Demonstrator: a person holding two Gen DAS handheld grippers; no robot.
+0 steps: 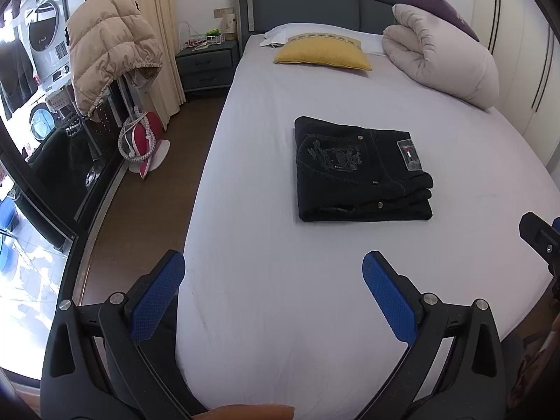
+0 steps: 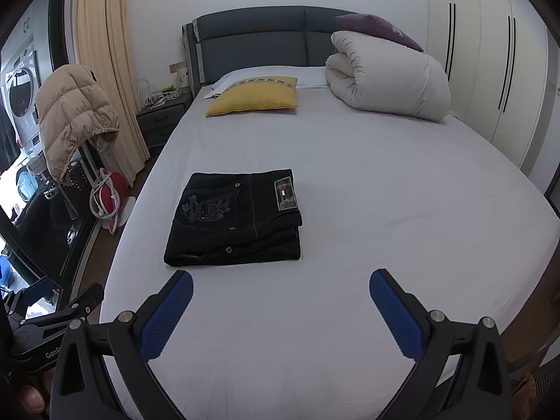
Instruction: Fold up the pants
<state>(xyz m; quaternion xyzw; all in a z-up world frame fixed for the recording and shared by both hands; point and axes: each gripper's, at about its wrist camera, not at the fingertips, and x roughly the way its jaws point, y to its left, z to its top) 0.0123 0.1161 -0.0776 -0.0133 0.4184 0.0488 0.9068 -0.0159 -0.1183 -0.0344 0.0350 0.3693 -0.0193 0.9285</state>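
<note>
Both of your tongs are released and carry nothing. Your left gripper [image 1: 273, 276] fills the bottom of the left wrist view with its 2 blue pads spread wide over bare sheet, and your right gripper [image 2: 281, 294] sits the same way at the bottom of the right wrist view. Neither touches cloth.

Ahead of both lies the pair of black jeans [image 1: 360, 171], flat on the bed sheet [image 1: 280, 105] near the middle of the mattress. In the left wrist view the jeans sit above centre and slightly right of your pads; in the right wrist view they sit left of centre [image 2: 238, 217], just beyond the left pad. So they lie forward and between your 2 hands, and I judge the right one a little nearer.

They look already folded into a compact, roughly square stack of several layers, the longer side running across the frame. An embroidered back pocket and a waistband patch face up, and the edges line up neatly. I judge the folding complete.

Farther off, a yellow cushion [image 1: 322, 54] and a rolled duvet [image 1: 441, 56] rest by the headboard.
</note>
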